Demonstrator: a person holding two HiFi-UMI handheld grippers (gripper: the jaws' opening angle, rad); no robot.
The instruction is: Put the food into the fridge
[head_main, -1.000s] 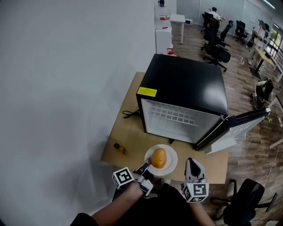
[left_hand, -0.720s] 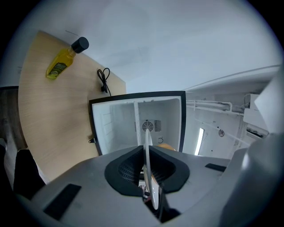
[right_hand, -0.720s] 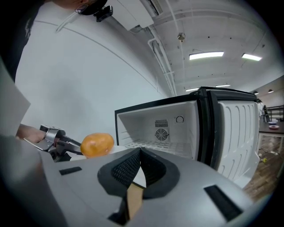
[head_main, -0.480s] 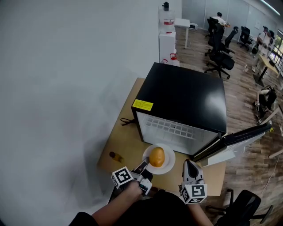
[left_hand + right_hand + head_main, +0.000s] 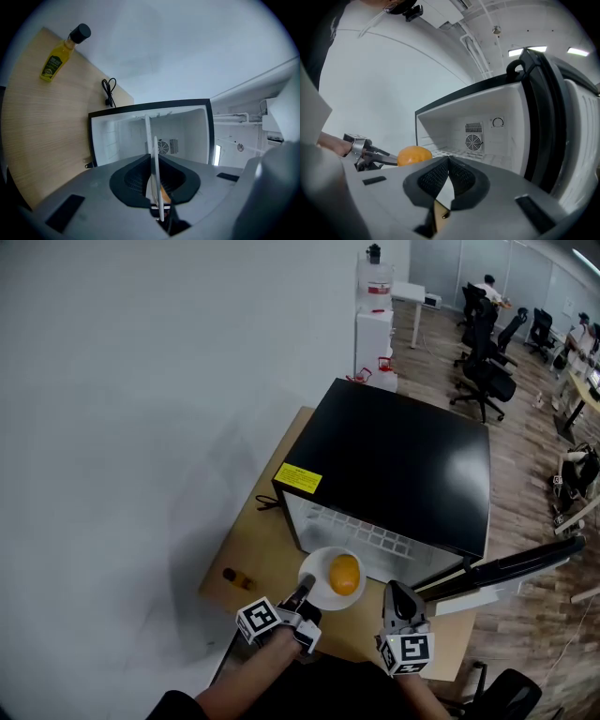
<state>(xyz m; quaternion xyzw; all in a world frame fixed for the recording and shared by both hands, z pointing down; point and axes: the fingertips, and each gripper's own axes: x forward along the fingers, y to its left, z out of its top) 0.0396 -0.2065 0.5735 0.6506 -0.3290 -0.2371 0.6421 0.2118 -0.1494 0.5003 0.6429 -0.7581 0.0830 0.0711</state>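
A round orange food [image 5: 344, 574] lies on a white plate [image 5: 314, 570] held up in front of the open mini fridge [image 5: 403, 465]. My left gripper [image 5: 302, 592] is shut on the plate's near rim; in the left gripper view the plate [image 5: 156, 178] shows edge-on between the jaws of my left gripper [image 5: 157, 187], with the white fridge interior [image 5: 178, 131] beyond. My right gripper [image 5: 394, 594] hovers to the right of the plate, shut with nothing in it. In the right gripper view the food [image 5: 414, 155] shows left of my right gripper [image 5: 448, 161], before the fridge interior [image 5: 478, 131].
The fridge door [image 5: 511, 563] swings open to the right. A small yellow bottle [image 5: 236, 576] stands on the wooden table [image 5: 272, 559] at the left, and a black cable [image 5: 109, 91] lies beside the fridge. A white wall runs along the left; office chairs stand far behind.
The plate with the food has moved away from me toward the fridge opening, carried by my left gripper. My right gripper has come forward alongside it.
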